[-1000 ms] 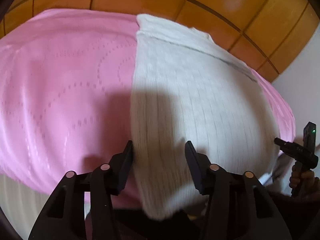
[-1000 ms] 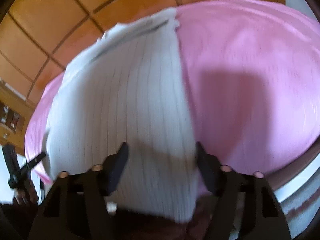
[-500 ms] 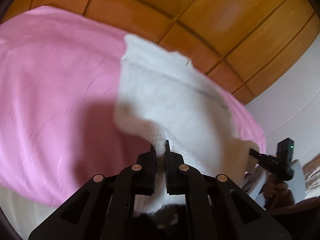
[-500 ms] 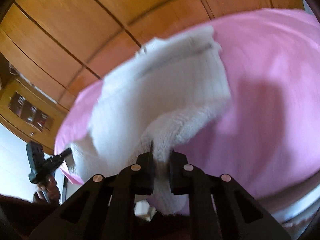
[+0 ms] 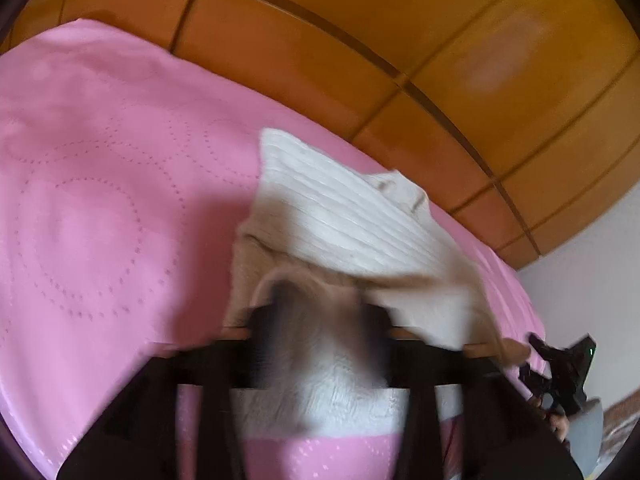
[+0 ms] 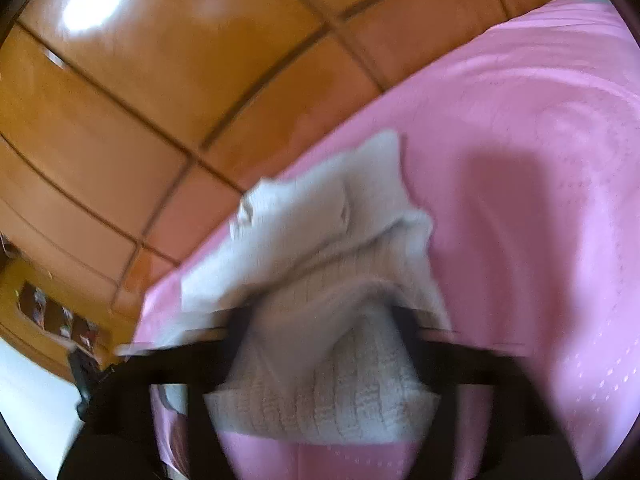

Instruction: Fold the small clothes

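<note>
Now one white knitted garment (image 5: pixel 344 216) lies on the pink bedspread (image 5: pixel 100 200), its near part doubled back over the far part, close to the bed's far edge along the wooden panelled wall (image 5: pixel 360 40). To the left of the garment in the left wrist view, and to its right in the right wrist view, wide bare bedspread lies open. Two grippers are in view. The left gripper (image 5: pixel 318 344) has its jaws opening, the knit's near hem still between them, no longer pinched. The right gripper (image 6: pixel 324 340) is likewise opening, a bunched fold of the garment between its blurred fingers. At the left view's right edge, a hand (image 5: pixel 558 424) holds the other gripper's handle.
</note>
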The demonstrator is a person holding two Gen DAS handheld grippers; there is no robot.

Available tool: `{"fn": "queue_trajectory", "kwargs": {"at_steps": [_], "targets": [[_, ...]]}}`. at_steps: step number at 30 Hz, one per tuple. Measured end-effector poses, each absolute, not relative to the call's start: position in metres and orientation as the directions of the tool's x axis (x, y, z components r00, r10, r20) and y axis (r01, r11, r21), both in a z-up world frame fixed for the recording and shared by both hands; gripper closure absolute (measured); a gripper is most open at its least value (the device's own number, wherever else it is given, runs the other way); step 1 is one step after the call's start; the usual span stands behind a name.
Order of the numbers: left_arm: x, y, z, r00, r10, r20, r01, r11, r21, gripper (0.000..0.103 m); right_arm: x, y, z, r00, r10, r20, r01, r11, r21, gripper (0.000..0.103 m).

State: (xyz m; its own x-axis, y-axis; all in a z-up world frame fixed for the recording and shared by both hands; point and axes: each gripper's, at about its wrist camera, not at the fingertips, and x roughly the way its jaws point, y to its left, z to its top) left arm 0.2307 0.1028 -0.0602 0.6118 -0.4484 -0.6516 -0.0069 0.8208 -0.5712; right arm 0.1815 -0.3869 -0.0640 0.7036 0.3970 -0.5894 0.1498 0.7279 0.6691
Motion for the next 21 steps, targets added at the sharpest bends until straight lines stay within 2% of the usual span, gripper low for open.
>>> {"fn": "queue_trajectory", "kwargs": {"at_steps": [2,4,9,11,12,13,14,15,16,21], "targets": [[0.221,0.113,-0.065,0.633,-0.453,-0.628,0.000,0.811,-0.585,0.040,0.172,-0.397,-0.062,0.712,0.402,-0.575,0.139,0.723,0.677,0.019],[0.213,0.119,-0.076,0.614,-0.460,-0.641,0.001,0.813,-0.583,0.039,0.161,-0.401,-0.064,0.706,0.391,-0.591,0.138,0.743,0.655,0.014],[0.189,0.123,-0.105,0.549,-0.499,-0.670,0.046,0.819,-0.573,0.039,0.141,-0.384,-0.089,0.633,0.375,-0.677,0.124,0.814,0.568,0.016],[0.186,0.114,-0.113,0.530,-0.506,-0.681,0.064,0.824,-0.563,0.039,0.140,-0.369,-0.102,0.602,0.373,-0.706,0.110,0.837,0.536,0.030],[0.184,0.109,-0.114,0.538,-0.495,-0.683,0.071,0.834,-0.548,0.043,0.142,-0.362,-0.107,0.592,0.363,-0.720,0.113,0.847,0.520,0.032],[0.183,0.105,-0.114,0.538,-0.493,-0.683,0.083,0.838,-0.539,0.061,0.144,-0.353,-0.110,0.598,0.319,-0.735,0.116,0.873,0.473,0.041],[0.186,0.100,-0.114,0.525,-0.494,-0.693,0.090,0.842,-0.532,0.074,0.145,-0.347,-0.110,0.603,0.301,-0.739,0.111,0.886,0.451,0.056],[0.187,0.097,-0.115,0.513,-0.496,-0.701,0.086,0.842,-0.533,0.082,0.147,-0.344,-0.110,0.602,0.291,-0.744,0.113,0.891,0.440,0.071],[0.186,0.096,-0.112,0.520,-0.487,-0.701,0.089,0.847,-0.523,0.086,0.149,-0.343,-0.111,0.594,0.314,-0.741,0.107,0.882,0.459,0.083],[0.171,0.100,-0.098,0.541,-0.490,-0.683,0.106,0.846,-0.523,0.089,0.135,-0.346,-0.089,0.622,0.353,-0.699,0.096,0.851,0.516,0.087]]}}
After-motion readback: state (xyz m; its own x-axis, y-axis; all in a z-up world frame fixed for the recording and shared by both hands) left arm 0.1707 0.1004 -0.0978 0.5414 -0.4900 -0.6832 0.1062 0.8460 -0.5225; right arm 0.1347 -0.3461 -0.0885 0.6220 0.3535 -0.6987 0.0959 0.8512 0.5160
